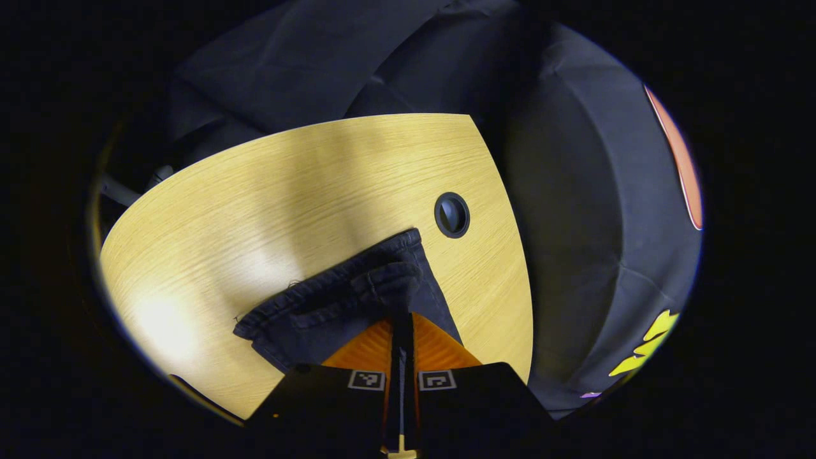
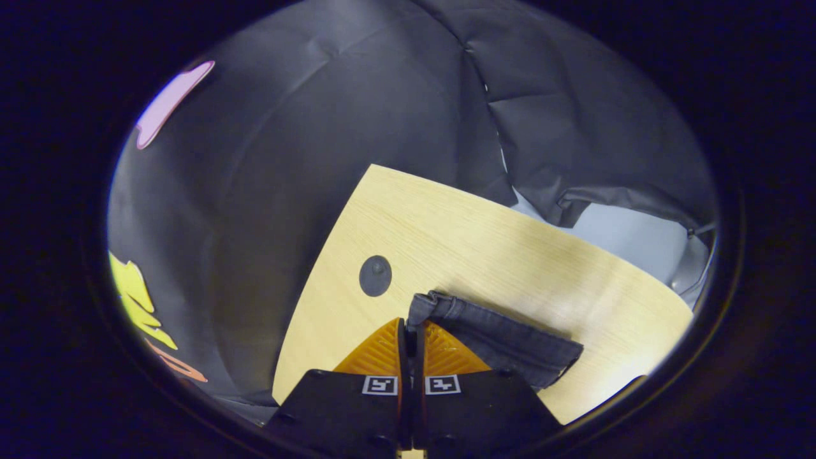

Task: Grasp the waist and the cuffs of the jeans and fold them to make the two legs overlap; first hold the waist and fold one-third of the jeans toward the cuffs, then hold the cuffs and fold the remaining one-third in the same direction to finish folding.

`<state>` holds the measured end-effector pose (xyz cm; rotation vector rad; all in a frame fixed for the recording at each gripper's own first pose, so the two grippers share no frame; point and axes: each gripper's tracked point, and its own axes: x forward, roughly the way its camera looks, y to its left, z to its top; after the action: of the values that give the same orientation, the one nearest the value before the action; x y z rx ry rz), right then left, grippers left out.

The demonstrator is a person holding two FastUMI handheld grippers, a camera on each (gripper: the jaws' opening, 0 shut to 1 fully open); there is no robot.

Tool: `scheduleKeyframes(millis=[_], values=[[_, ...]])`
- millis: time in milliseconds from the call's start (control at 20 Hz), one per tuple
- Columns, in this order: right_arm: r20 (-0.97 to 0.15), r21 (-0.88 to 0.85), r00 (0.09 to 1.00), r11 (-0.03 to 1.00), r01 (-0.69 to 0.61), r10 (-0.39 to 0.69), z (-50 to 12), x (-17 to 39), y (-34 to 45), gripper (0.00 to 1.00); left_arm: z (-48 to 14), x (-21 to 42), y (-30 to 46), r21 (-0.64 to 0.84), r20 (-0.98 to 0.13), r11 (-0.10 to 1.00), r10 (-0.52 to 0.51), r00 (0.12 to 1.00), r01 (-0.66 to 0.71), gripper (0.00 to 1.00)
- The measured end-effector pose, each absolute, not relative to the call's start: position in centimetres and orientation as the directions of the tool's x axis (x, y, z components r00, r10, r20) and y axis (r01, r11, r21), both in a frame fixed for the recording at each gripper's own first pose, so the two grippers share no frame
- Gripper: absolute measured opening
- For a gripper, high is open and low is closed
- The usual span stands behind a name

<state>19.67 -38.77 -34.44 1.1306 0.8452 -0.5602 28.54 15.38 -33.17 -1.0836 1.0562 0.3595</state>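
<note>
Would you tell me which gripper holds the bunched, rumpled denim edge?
The left gripper: its jeans edge is bunched in thick folds, while the right gripper pinches a flatter edge.

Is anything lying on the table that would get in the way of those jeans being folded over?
Nothing visible does. Both the left gripper and right gripper already pinch the jeans, and the wooden table ahead holds just a flush round cable port.

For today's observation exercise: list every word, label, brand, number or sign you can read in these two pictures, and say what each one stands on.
No readable words, brands or numbers.
Square black-and-white coded markers, a pattern and not text: two on the left tool, two on the right tool.
The jeans show no label or tag.
The wooden table bears no writing.
</note>
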Motion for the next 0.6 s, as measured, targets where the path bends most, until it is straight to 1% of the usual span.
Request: scheduleKeyframes(millis=[50,100,150,200,250,350,400,500,550,600], values=[[-0.815,0.551,0.578,0.344,0.761,0.026,-34.6,19.9,-38.8,0.04,-33.3,28.5,15.2,-0.543,-0.837,0.472,-0.235,0.495,-0.694,0.10],[-0.812,0.554,0.583,0.344,0.758,0.023,-34.4,19.8,-38.8,0.08,-33.0,28.7,15.2,-0.554,-0.829,0.470,-0.239,0.505,-0.687,0.12],[-0.813,0.553,0.582,0.346,0.758,0.023,-34.4,19.8,-38.7,0.15,-32.6,28.8,15.1,-0.564,-0.822,0.472,-0.246,0.513,-0.678,0.18],[-0.815,0.548,0.579,0.351,0.759,0.020,-34.3,19.7,-38.7,0.27,-32.3,28.9,14.9,-0.569,-0.818,0.473,-0.247,0.519,-0.672,0.19],[-0.815,0.547,0.580,0.353,0.759,0.017,-34.2,19.7,-38.6,0.22,-31.9,28.9,15.1,-0.565,-0.820,0.485,-0.239,0.520,-0.668,0.46],[-0.813,0.547,0.583,0.360,0.755,0.013,-33.5,19.3,-38.5,0.31,-30.8,28.8,15.4,-0.555,-0.822,0.509,-0.215,0.527,-0.657,1.00],[-0.806,0.552,0.592,0.364,0.751,0.001,-32.9,19.1,-38.6,0.42,-30.3,29.0,15.2,-0.559,-0.817,0.520,-0.210,0.537,-0.646,0.98],[-0.793,0.555,0.609,0.384,0.738,-0.023,-31.7,18.6,-38.9,0.66,-28.3,28.9,14.5,-0.576,-0.797,0.549,-0.213,0.565,-0.606,1.00],[-0.787,0.554,0.616,0.399,0.731,-0.036,-31.0,18.3,-39.0,0.77,-27.1,29.0,14.2,-0.585,-0.784,0.563,-0.209,0.584,-0.584,0.99],[-0.781,0.546,0.622,0.426,0.721,-0.051,-30.4,17.7,-38.9,0.81,-25.7,29.1,14.1,-0.595,-0.766,0.583,-0.204,0.610,-0.553,0.99]])
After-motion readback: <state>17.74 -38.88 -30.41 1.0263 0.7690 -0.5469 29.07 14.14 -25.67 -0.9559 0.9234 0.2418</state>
